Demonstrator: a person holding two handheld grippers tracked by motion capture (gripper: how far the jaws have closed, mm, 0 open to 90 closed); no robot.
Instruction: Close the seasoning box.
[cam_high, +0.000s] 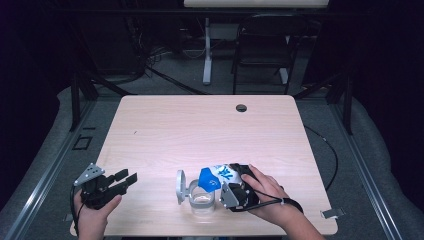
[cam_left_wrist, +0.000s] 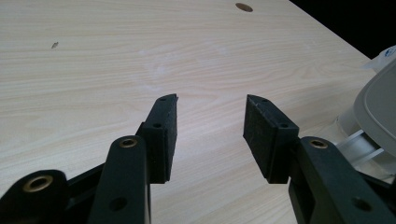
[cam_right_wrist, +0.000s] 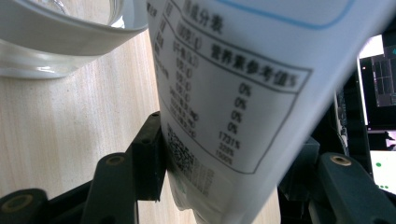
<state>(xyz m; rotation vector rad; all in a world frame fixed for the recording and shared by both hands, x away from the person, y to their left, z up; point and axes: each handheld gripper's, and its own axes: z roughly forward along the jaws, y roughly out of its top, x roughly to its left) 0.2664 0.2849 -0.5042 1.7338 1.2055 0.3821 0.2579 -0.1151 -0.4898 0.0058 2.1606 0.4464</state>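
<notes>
The white-and-blue printed plastic pouch (cam_high: 219, 176) sits near the front edge of the bench, right of centre, held off the surface and tilted, with its blue end pointing down toward the clear glass jar (cam_high: 202, 199). In the right gripper view, the pouch (cam_right_wrist: 243, 93) passes between the two black jaws, and a printed table and a small code pattern face the camera. The right gripper (cam_high: 239, 192) pinches the pouch: one pad presses its left face, and the opposite jaw is partly hidden behind the pouch. A hand (cam_high: 267, 192) wraps the gripper body from the right.

The jar stands upright on the bench directly below the blue end of the pouch. Its grey hinged lid (cam_high: 180, 186) stands swung open at the jar's left side. In the right gripper view, the jar rim (cam_right_wrist: 70, 32) lies just beside the pouch; whether they touch cannot be determined.

The left gripper (cam_high: 127, 179) rests at the front left corner of the bench, well apart from the jar, held by the other hand (cam_high: 95, 212). Its jaws are spread, with nothing between them. In the left gripper view, the pads (cam_left_wrist: 163, 135) frame bare wood, and the grey lid (cam_left_wrist: 378, 102) shows at the right edge.

The light wooden bench (cam_high: 200, 125) carries a round cable hole (cam_high: 241, 108) near its far edge.
</notes>
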